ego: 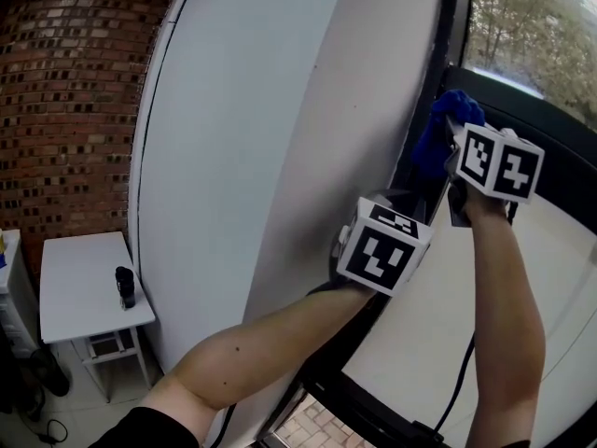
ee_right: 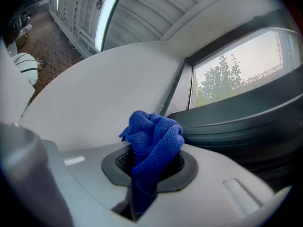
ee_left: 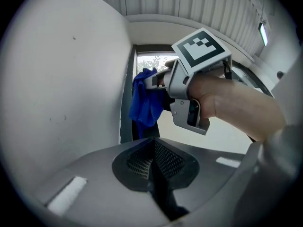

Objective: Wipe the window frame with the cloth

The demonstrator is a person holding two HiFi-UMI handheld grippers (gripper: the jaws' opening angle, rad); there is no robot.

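The right gripper (ee_right: 142, 178) has its jaws clamped on a bunched blue cloth (ee_right: 154, 136). The cloth is held high at the dark window frame (ego: 454, 26), seemingly touching it where it meets the white wall (ego: 280, 110). The left gripper (ee_left: 154, 171) sits just below, jaws closed on nothing, close to that wall. Down left, a small white worktop (ego: 79, 283) carries a black object (ego: 125, 287) beside a brick wall (ego: 75, 91). Trees (ego: 532, 26) show outside.

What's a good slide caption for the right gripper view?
Right gripper shut on a bunched blue cloth, raised beside the dark window frame.
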